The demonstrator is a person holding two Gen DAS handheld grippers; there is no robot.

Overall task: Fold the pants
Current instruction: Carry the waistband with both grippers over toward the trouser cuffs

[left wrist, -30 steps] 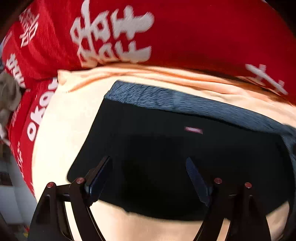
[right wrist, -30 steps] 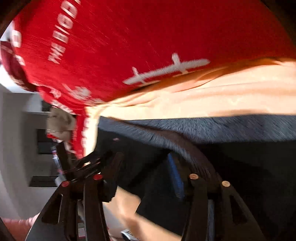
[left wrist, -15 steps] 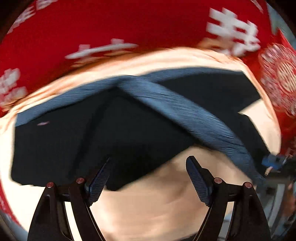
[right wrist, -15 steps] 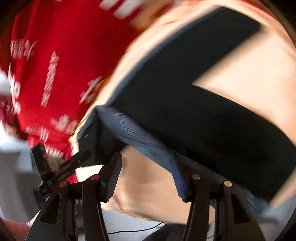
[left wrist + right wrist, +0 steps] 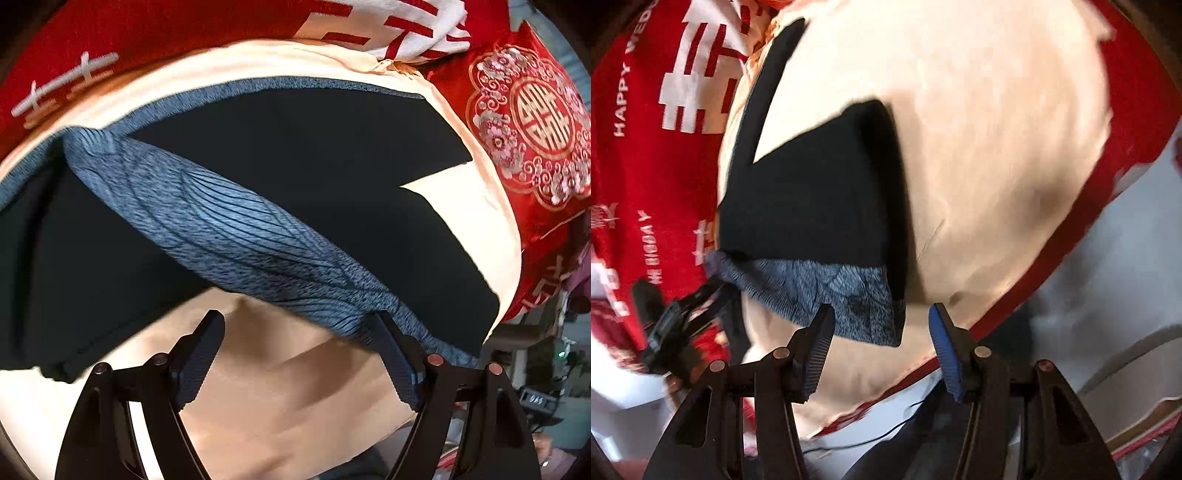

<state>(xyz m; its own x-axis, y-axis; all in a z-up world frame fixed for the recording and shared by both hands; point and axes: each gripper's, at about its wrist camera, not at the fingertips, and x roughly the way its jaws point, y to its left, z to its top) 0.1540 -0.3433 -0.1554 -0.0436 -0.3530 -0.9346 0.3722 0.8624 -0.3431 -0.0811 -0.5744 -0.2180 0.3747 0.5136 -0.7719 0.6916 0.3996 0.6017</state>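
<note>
- Left gripper (image 5: pixel 299 354): jaws stand apart. The blue-padded finger (image 5: pixel 397 363) on the right of the view touches the lower end of the waistband; the other finger hangs clear over bare sheet. Nothing is clamped between them.
- Right gripper (image 5: pixel 882 347): jaws stand apart, with nothing between them. The left finger tip sits at the lower edge of the waistband; whether it touches cannot be told. The other finger is over bare sheet.
- Pants (image 5: pixel 314 155): dark, lying on the cream sheet (image 5: pixel 280 398). In the left wrist view the two legs fan out toward the upper right.
- Waistband (image 5: pixel 236 236): blue-grey ribbed knit, running diagonally across the pants in the left wrist view, folded up over the dark fabric.
- Red blanket (image 5: pixel 155 33): printed with white characters, lying beyond the pants, along the far edge of the sheet.
- Red embroidered cushion (image 5: pixel 532 122): beside the leg ends, off the sheet's edge.
</note>
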